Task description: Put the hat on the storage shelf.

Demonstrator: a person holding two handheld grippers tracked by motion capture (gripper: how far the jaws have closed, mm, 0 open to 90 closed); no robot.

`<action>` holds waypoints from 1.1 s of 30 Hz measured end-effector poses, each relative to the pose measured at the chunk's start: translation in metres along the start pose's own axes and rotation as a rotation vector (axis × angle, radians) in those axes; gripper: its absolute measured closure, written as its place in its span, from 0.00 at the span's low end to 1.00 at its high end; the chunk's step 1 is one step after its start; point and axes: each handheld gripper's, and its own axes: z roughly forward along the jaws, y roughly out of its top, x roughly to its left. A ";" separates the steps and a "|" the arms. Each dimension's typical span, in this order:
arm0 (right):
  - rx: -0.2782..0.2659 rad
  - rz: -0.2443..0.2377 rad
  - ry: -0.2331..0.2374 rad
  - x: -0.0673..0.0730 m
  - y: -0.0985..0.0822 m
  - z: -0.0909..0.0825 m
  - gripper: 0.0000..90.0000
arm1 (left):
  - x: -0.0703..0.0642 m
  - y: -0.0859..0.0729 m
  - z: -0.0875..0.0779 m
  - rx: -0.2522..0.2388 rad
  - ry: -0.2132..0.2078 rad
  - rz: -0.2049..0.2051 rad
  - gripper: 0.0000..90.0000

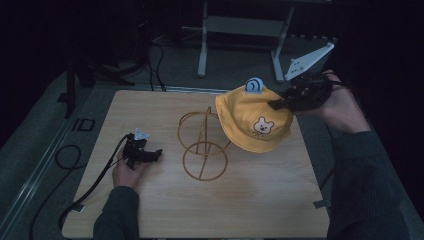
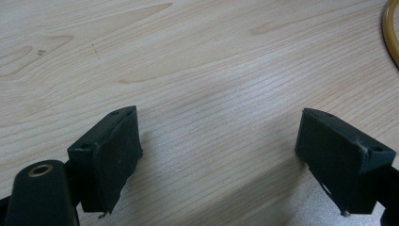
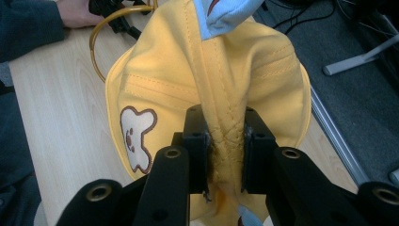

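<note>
A yellow child's hat (image 1: 252,117) with a bear patch and a small blue ear hangs over the right half of the wooden table, beside the top of a gold wire stand (image 1: 202,145). My right gripper (image 1: 278,104) is shut on a pinched fold of the hat (image 3: 207,80), its jaws pressing the yellow cloth from both sides (image 3: 225,153). My left gripper (image 1: 154,154) rests low on the table left of the stand, held in a hand. In the left gripper view it (image 2: 219,155) stands open over bare wood, with a sliver of the stand's gold ring (image 2: 391,33) at the right edge.
The light wooden tabletop (image 1: 260,200) sits on a grey floor. A black cable (image 1: 90,185) trails from the left gripper off the table's left front corner. White metal frame legs (image 1: 202,45) stand beyond the far edge. Sleeved forearms enter from the bottom.
</note>
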 end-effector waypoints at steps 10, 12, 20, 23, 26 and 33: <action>-0.003 -0.013 0.003 0.002 0.009 0.001 0.84 | 0.000 0.000 0.000 0.000 0.000 0.000 0.16; -0.003 -0.017 0.003 0.003 0.010 0.001 0.84 | 0.000 0.000 0.000 0.000 0.000 0.000 0.16; -0.006 -0.027 0.012 0.005 0.017 0.003 0.84 | 0.000 0.000 0.000 0.000 -0.001 0.001 0.16; -0.005 -0.036 0.014 0.006 0.021 0.004 0.84 | 0.000 0.000 0.000 0.000 -0.001 0.001 0.16; -0.005 -0.047 0.016 0.008 0.026 0.005 0.84 | 0.000 0.000 0.000 0.000 -0.001 0.001 0.16; -0.006 -0.064 0.016 0.012 0.035 0.005 0.84 | 0.000 0.000 0.000 0.000 -0.001 0.001 0.16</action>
